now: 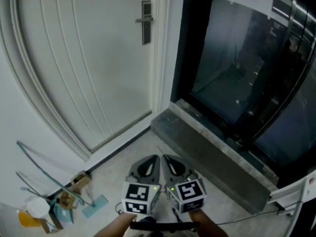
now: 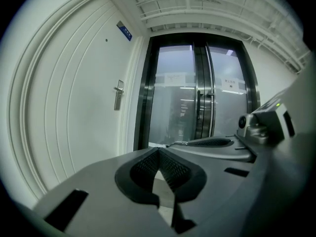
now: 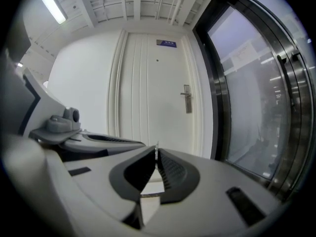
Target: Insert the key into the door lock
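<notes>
We stand well back from the door, our right gripper [image 3: 156, 153] clamped on the key [image 3: 156, 146], blade forward, seemingly to aim at the door lock [image 3: 186, 101]; our left gripper [image 2: 158, 152] is closed and empty.

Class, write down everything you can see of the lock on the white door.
The lock is a tall, narrow, grey, metal-looking plate. It stands upright near the right edge of the door. A slim lever handle sticks out level from its upper part, toward the door's middle. Any keyhole is too small to see. Nothing touches it.
</notes>
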Action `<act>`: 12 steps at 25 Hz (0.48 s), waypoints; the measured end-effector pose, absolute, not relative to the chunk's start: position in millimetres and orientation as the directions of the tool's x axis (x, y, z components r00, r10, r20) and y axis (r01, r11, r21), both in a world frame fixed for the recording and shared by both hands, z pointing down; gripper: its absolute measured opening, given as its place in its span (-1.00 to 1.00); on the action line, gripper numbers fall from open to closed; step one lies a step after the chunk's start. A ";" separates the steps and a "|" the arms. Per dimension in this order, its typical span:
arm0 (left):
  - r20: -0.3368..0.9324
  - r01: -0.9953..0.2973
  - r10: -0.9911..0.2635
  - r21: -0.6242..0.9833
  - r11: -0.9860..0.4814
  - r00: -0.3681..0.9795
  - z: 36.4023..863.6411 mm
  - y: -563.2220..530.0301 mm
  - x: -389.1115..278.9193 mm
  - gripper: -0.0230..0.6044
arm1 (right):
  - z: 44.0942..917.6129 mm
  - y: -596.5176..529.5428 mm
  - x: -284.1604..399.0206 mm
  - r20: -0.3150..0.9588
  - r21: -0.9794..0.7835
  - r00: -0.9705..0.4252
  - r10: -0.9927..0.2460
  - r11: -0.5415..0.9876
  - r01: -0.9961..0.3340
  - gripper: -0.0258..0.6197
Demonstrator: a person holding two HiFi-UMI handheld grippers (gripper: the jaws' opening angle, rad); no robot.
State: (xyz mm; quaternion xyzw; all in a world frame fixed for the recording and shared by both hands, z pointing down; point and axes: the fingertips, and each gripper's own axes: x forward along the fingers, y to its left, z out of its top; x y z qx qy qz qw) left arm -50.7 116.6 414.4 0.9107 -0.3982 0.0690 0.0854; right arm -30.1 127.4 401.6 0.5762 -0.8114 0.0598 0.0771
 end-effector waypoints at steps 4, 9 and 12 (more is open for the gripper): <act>0.186 -0.734 -0.711 0.108 -0.671 0.678 413.2 95.1 -68.1 -0.90 | 400.3 107.6 -48.5 0.211 -0.005 -0.320 -0.924 0.326 -0.945 -0.86; 0.178 -0.738 -0.717 0.118 -0.665 0.674 413.4 73.1 -88.1 -0.90 | 399.7 87.7 -66.7 0.213 0.003 -0.319 -0.923 0.328 -0.945 -0.86; 0.174 -0.738 -0.717 0.118 -0.665 0.674 413.5 64.6 -92.3 -0.90 | 401.3 77.0 -71.0 0.191 0.010 -0.322 -0.927 0.330 -0.944 -0.86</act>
